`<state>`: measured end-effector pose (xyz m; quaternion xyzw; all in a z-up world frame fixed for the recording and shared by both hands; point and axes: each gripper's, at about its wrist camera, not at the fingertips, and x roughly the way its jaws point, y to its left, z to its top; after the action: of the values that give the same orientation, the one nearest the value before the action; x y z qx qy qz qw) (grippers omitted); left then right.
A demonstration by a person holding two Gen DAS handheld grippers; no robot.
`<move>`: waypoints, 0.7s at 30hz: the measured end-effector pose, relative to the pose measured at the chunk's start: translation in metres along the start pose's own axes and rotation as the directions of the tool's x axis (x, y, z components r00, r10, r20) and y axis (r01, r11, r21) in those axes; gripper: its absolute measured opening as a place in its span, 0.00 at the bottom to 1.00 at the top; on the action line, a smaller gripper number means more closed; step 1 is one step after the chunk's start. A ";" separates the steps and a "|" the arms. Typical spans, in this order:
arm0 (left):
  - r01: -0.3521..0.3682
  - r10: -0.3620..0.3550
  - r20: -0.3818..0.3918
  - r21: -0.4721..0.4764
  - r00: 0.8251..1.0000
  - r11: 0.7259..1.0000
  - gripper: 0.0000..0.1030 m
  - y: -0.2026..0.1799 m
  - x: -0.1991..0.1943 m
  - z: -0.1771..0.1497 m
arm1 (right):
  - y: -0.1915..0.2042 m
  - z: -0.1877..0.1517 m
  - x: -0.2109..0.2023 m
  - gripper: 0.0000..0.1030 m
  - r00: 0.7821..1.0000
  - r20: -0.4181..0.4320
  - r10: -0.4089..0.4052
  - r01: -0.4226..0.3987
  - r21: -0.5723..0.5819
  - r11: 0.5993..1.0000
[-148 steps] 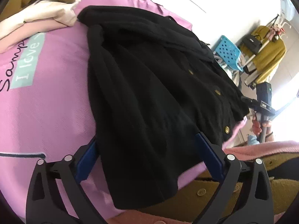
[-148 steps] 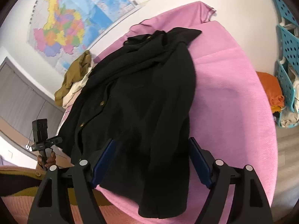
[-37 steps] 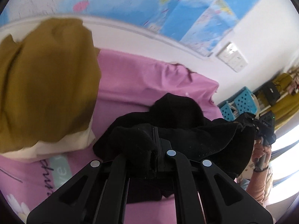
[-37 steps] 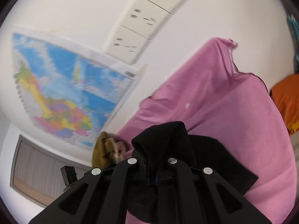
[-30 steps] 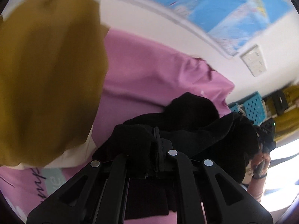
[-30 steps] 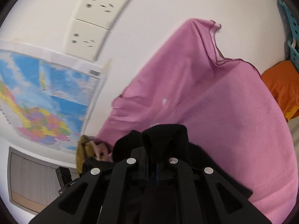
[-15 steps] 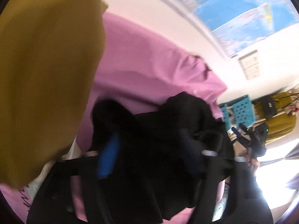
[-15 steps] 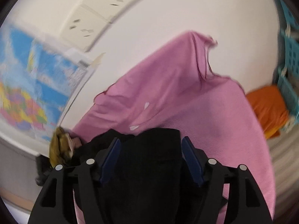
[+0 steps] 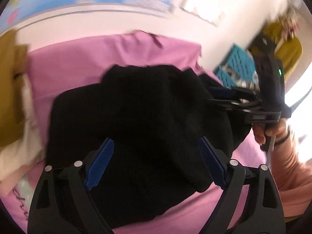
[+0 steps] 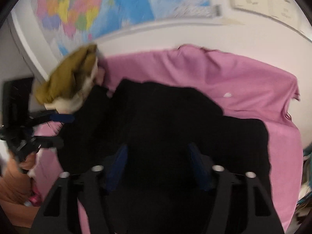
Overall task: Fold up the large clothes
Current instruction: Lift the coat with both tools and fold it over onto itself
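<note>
Pink bedspread (image 9: 81,62) under a wall map (image 10: 117,3), our black coat (image 9: 140,113) bunched on it, our left gripper (image 9: 156,161) and right gripper (image 10: 159,162) both spread wide, gripping nothing

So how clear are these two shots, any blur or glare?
Left wrist view: motion-smeared, window glare washing out the right edge; black coat is a detail-less mass. Right wrist view: blurred too, wall map smeared, evenly lit, fisheye curving the wall.
</note>
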<state>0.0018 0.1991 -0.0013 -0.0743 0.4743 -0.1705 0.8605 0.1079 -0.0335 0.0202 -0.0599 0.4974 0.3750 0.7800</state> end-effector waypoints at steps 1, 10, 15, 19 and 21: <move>-0.023 0.023 -0.012 0.031 1.000 0.999 0.70 -0.008 0.008 0.003 | 0.002 0.000 0.005 0.34 0.999 -0.001 -0.038 0.038 -0.022 0.999; -0.003 0.004 0.102 -0.008 0.995 1.000 0.10 0.000 -0.003 0.044 | -0.012 0.022 -0.047 0.10 0.980 0.199 -0.005 -0.005 0.052 0.999; -0.046 0.052 0.101 -0.061 0.994 0.997 0.12 0.016 0.013 0.055 | -0.025 0.038 -0.014 0.10 0.986 0.163 -0.038 0.019 0.115 0.993; -0.097 0.093 -0.038 -0.098 0.995 0.990 0.21 0.035 0.059 0.049 | -0.036 0.035 0.042 0.15 0.998 0.002 -0.060 0.059 0.166 0.984; -0.079 0.074 -0.049 -0.126 0.996 0.989 0.26 0.041 0.060 0.045 | -0.040 0.030 0.054 0.22 0.998 -0.051 -0.045 0.054 0.186 0.981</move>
<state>0.0784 0.2134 -0.0365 -0.1070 0.5055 -0.1084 0.8493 0.1680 -0.0199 -0.0206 -0.0074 0.5469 0.3057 0.7794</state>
